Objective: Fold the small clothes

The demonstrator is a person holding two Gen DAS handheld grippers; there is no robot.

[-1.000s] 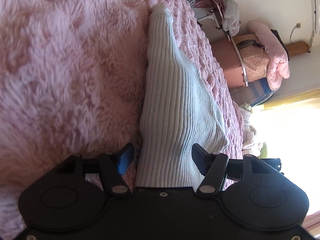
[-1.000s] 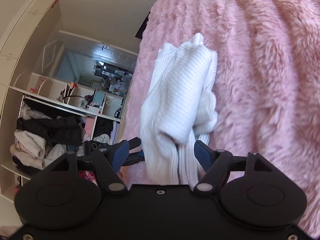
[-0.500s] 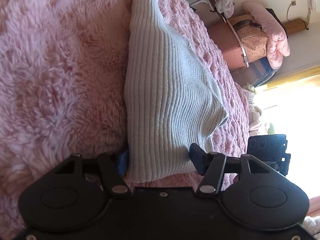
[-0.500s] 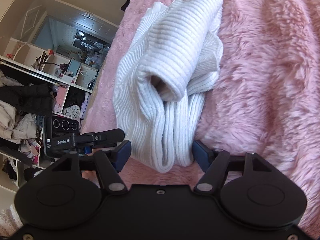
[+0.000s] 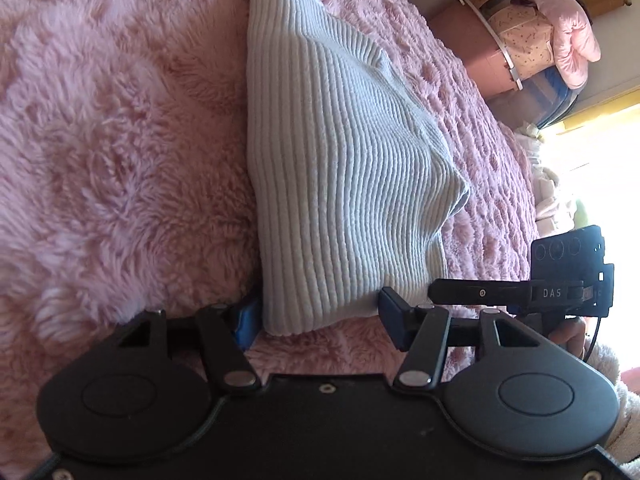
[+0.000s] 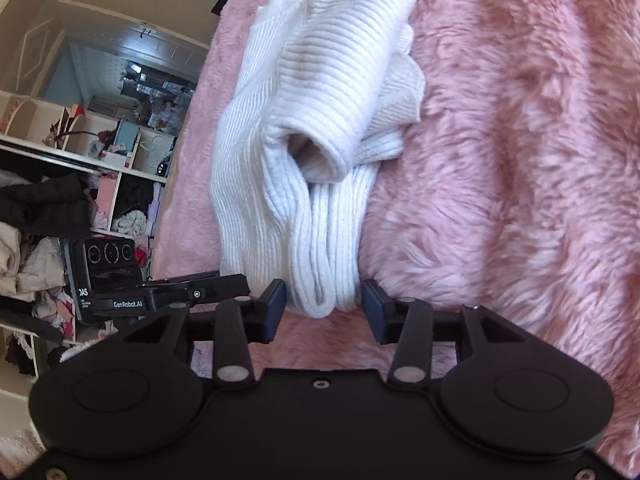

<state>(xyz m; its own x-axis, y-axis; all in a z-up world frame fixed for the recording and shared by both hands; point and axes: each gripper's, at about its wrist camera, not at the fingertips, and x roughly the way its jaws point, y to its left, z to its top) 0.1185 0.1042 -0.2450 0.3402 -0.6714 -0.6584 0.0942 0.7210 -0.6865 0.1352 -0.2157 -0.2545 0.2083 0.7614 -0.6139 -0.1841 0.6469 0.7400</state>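
Note:
A white ribbed knit garment (image 5: pixel 340 168) lies folded on a fluffy pink blanket (image 5: pixel 112 152). In the right wrist view the same garment (image 6: pixel 320 128) shows a sleeve rolled over bunched layers. My left gripper (image 5: pixel 316 318) is open, its jaws wide on either side of the garment's near edge. My right gripper (image 6: pixel 323 312) is open too, its blue pads (image 6: pixel 276 306) flanking the bunched near end without pinching it. The other gripper's camera block shows in each view, at the right in the left wrist view (image 5: pixel 568 270) and at the left in the right wrist view (image 6: pixel 108 272).
The blanket (image 6: pixel 500 160) covers a bed. Beyond its edge stand a pink bin and piled bedding (image 5: pixel 532 40) in the left wrist view. Open shelves stuffed with clothes (image 6: pixel 60 200) stand beside the bed in the right wrist view.
Both grippers have drawn back along the garment, from well over it to its near edge. The garment has settled flat on the blanket. Both stayed open.

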